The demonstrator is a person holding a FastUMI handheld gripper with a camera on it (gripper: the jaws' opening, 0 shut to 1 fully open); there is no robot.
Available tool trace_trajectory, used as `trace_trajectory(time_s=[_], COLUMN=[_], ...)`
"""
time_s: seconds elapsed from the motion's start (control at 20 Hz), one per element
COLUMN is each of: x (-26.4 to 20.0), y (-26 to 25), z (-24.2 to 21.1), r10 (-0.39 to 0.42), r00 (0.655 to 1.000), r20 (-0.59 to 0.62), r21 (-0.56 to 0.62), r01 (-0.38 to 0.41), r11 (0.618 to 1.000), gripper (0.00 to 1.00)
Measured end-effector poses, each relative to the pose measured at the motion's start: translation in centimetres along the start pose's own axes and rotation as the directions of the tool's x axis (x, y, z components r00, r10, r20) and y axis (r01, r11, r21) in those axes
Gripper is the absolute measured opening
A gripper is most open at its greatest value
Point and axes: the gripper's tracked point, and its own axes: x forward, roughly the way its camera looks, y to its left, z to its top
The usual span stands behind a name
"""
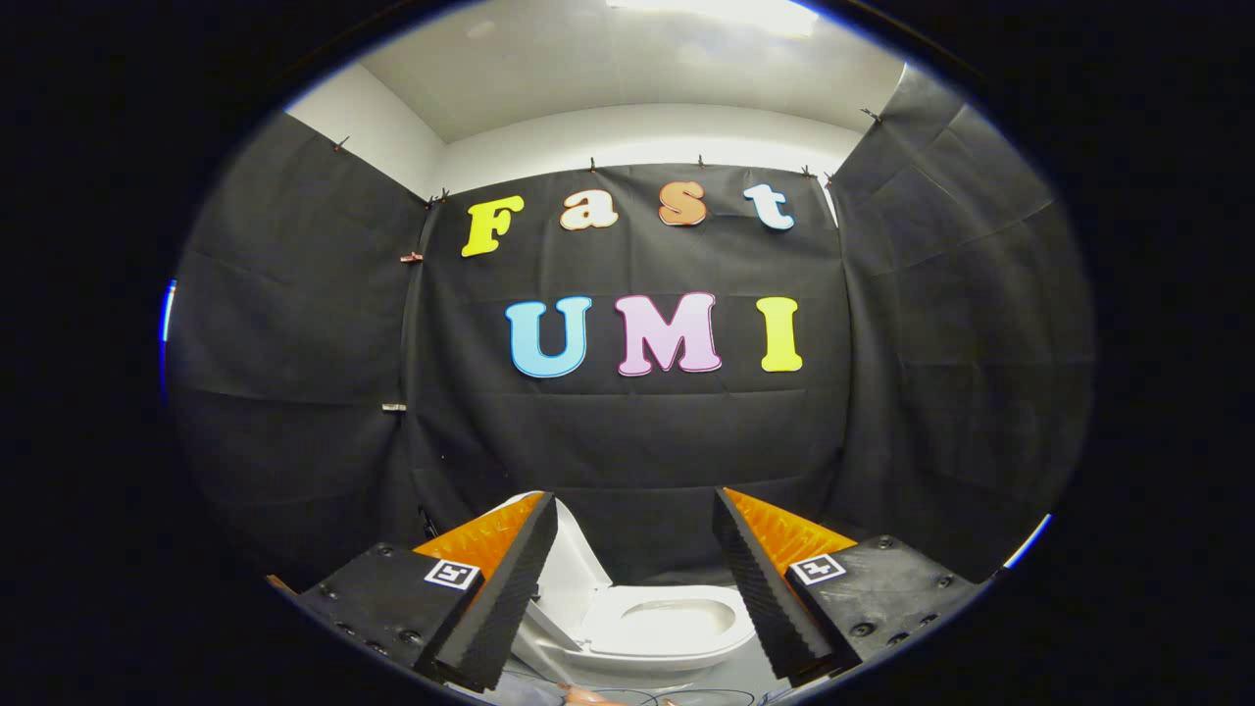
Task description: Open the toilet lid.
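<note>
Gripper [635, 510] up in the air, fingers spread wide apart, gripping nothing, nothing touching either pad. Ribbed inner faces of both fingers [510, 588] turned toward each other across the gap, a small square marker tag on the block behind each one.

Down between and beyond the fingers: the toilet [677, 628], white, standing on the floor against the foot of the booth's back wall [637, 441]. Toilet lid [569, 574] already raised, standing upright at the back-left of the bowl, tilted a little toward the wall, partly hidden behind the left finger. Seat ring lying flat, oval opening fully exposed, centred in the gap between the fingertips. Near edge of the bowl rim curving from behind the left finger across to the right finger's lower end.

Fingers well clear of the lid and of the seat; no contact anywhere. Left fingertip overlapping the lid's edge in the view only, well apart from it in depth as far as can be judged.

Below the bowl, pale floor [726, 677] with thin dark cables trailing across it, and a sliver of something skin-toned at the very bottom, too small to identify. Black cloth draped across three sides, pinned along the top, white wall strip and bright ceiling light [716, 12] above.
</note>
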Motion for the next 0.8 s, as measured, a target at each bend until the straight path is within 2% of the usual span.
trace_trajectory(time_s=[0.8], x=[0.46], y=[-0.07], z=[0.21], r10=[0.005], r00=[1.000], r20=[-0.002], r21=[0.005], r01=[-0.005], r11=[1.000], gripper=[0.99])
